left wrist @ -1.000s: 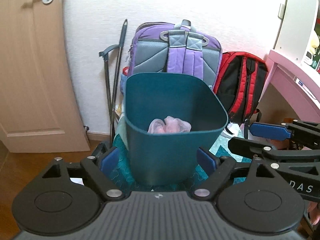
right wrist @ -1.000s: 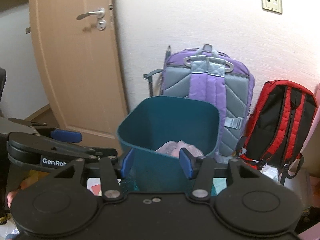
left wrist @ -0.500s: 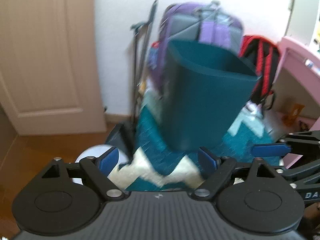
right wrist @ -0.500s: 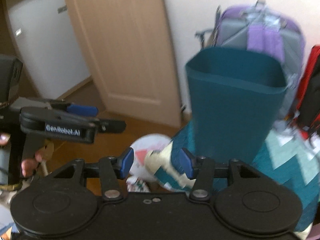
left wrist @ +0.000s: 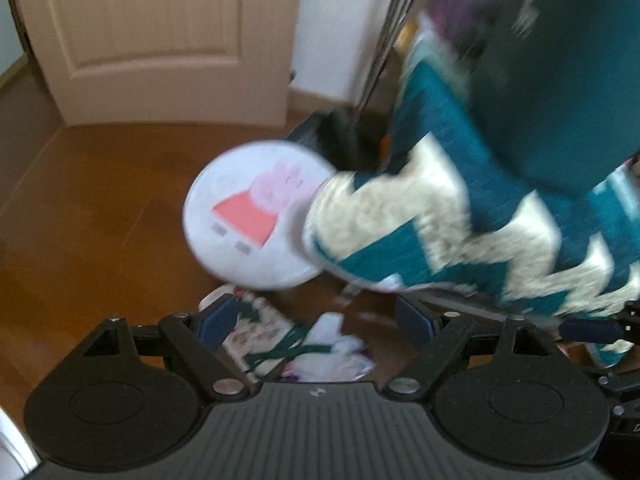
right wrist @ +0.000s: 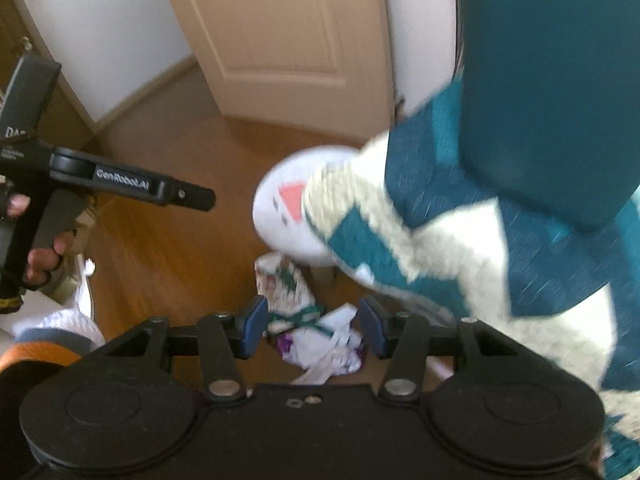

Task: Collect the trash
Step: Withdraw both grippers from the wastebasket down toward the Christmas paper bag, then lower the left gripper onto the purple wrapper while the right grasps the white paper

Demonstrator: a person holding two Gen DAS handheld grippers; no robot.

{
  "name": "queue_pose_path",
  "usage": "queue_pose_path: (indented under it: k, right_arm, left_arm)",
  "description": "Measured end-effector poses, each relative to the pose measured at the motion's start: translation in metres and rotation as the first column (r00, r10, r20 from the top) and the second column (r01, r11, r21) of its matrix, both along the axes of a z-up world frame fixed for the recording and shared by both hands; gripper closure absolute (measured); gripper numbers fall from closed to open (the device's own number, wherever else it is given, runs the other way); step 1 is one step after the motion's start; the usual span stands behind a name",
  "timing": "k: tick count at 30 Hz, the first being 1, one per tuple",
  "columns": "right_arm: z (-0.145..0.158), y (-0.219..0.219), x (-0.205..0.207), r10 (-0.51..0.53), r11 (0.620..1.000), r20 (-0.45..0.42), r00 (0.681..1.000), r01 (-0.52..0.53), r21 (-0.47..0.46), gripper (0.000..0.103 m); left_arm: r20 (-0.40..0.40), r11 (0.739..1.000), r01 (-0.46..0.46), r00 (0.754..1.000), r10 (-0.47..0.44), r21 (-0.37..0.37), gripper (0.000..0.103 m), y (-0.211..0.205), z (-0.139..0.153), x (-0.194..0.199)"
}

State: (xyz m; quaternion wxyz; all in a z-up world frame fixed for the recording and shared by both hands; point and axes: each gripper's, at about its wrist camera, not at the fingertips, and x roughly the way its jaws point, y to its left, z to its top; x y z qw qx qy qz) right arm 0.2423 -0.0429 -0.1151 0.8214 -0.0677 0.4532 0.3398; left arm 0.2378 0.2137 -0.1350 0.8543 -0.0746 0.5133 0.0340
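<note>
With both jaws wide and empty, I lined my right gripper (right wrist: 312, 330) over the crumpled wrapper (right wrist: 316, 336), left gripper (left wrist: 316, 322) hovering alongside, aiming to pinch its bulk cleanly.

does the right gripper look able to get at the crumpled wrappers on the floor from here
Probably yes. The right gripper is open with the crumpled wrappers on the wooden floor showing between its fingers, nothing over them. The teal-and-cream rug and round white disc lie beyond, not in the way.

light: soft, even, bright | blur: we see heavy motion smear on bin (left wrist: 560, 80) and rug (right wrist: 460, 248) | edges: fisheye bending, dark corners
</note>
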Motion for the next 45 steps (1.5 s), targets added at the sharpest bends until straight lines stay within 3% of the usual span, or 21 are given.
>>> queue_pose_path:
  k: [4,9,17,22,26,30,35,41,45]
  right_arm:
    - [-0.054,0.009,0.016,-0.043,0.999,-0.099,0.994,0.041,-0.024,0.052]
    - [-0.115,0.023,0.039,-0.082,0.995,-0.203,0.976,0.069,-0.07,0.053]
    - [-0.201,0.034,0.071,-0.156,0.986,-0.365,0.918,0.119,-0.12,0.054]
    - [-0.239,0.05,0.083,-0.113,0.985,-0.378,0.919,0.054,-0.162,0.055]
    - [-0.268,0.056,0.098,-0.138,0.986,-0.418,0.898,0.083,-0.148,0.055]
    - [-0.288,0.073,0.102,-0.048,0.988,-0.39,0.92,-0.013,-0.154,0.055]
    - [-0.309,0.089,0.107,0.111,0.965,-0.337,0.935,-0.182,-0.187,0.056]
    - [-0.331,0.104,0.113,0.229,0.93,-0.326,0.917,-0.305,-0.205,0.056]
    - [-0.343,0.109,0.113,0.27,0.903,-0.335,0.903,-0.358,-0.237,0.057]
  left_arm:
    - [-0.089,0.999,0.039,0.995,-0.037,0.021,0.017,0.009,-0.062,0.007]
    - [-0.202,1.0,0.029,0.979,-0.03,-0.006,0.017,0.021,-0.139,0.013]
    - [-0.311,0.997,0.055,0.948,-0.067,-0.047,0.017,0.019,-0.233,0.014]
    - [-0.258,0.973,0.23,0.941,-0.219,0.012,0.017,-0.009,-0.266,0.003]
    - [-0.231,0.943,0.331,0.921,-0.312,0.046,0.017,-0.031,-0.292,-0.002]
    - [-0.217,0.919,0.39,0.903,-0.37,0.057,0.017,-0.047,-0.316,-0.006]
    - [-0.223,0.933,0.36,0.911,-0.346,0.024,0.017,-0.045,-0.339,-0.005]
    - [-0.22,0.968,0.248,0.942,-0.251,-0.045,0.018,-0.026,-0.348,-0.004]
    - [-0.221,0.973,0.225,0.947,-0.233,-0.06,0.018,-0.023,-0.351,0.0]
